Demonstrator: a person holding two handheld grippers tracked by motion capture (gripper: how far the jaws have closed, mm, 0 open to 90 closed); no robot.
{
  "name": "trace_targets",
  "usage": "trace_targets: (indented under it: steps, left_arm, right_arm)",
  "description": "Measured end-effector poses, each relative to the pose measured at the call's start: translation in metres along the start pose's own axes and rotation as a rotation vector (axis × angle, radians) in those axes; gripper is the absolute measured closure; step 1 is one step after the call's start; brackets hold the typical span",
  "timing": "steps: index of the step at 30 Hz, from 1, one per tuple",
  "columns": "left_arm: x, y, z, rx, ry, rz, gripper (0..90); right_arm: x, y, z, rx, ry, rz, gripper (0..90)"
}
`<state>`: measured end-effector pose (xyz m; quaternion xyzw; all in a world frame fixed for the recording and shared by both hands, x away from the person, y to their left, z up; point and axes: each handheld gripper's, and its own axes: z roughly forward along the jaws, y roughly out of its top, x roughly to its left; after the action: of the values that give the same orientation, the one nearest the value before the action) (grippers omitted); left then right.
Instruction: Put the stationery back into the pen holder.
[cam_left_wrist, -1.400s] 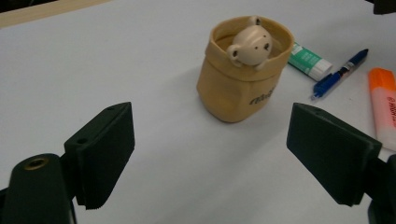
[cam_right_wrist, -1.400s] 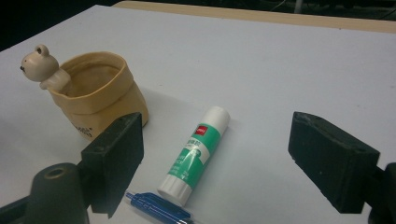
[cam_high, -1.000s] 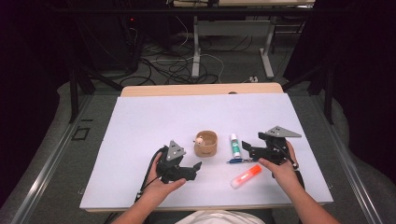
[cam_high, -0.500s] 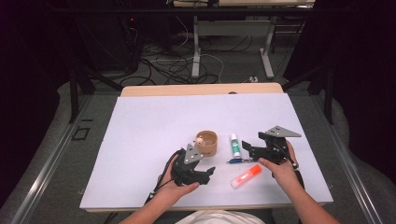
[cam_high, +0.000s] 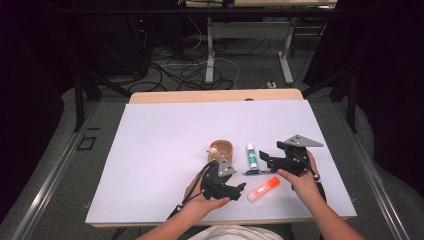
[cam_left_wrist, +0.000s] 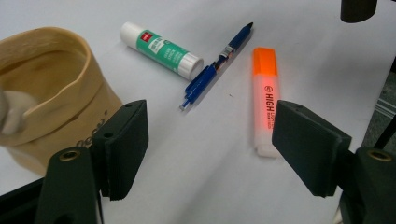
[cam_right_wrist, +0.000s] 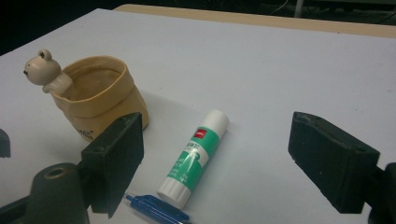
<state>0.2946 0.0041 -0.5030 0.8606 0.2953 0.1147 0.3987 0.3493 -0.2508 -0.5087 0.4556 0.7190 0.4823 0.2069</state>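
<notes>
A tan cup with a small bear figure on its rim (cam_high: 221, 149) (cam_right_wrist: 95, 100) (cam_left_wrist: 42, 88) stands mid-table. To its right lie a green-and-white glue stick (cam_high: 251, 155) (cam_right_wrist: 196, 151) (cam_left_wrist: 161, 49), a blue pen (cam_high: 254, 172) (cam_left_wrist: 217, 60) (cam_right_wrist: 156, 210) and an orange highlighter (cam_high: 264, 188) (cam_left_wrist: 265, 100). My left gripper (cam_high: 236, 189) (cam_left_wrist: 210, 144) is open, low over the table just in front of the cup, facing the highlighter and pen. My right gripper (cam_high: 265, 159) (cam_right_wrist: 215, 158) is open, its jaws either side of the glue stick and a little behind it.
A white sheet (cam_high: 165, 145) covers the wooden table (cam_high: 215, 95), with free room left of and beyond the cup. Cables trail from both grippers toward the front edge. Dark floor, table legs and wires (cam_high: 210, 65) lie beyond the table.
My left gripper has moved right, from the table's front left to just in front of the cup. The right gripper has hardly moved.
</notes>
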Motion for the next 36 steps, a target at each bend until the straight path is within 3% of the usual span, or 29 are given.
trace_targets:
  steps: [22, 36]
  left_arm:
    - [-0.026, 0.012, 0.042, 0.121, -0.074, 0.002, 36.5]
    - [-0.043, 0.011, 0.061, 0.129, -0.075, 0.017, 45.0]
  right_arm:
    - [-0.003, -0.001, 0.0, 0.005, 0.002, 0.005, 17.8]
    - [-0.005, -0.002, 0.001, 0.009, -0.004, 0.006, 17.8]
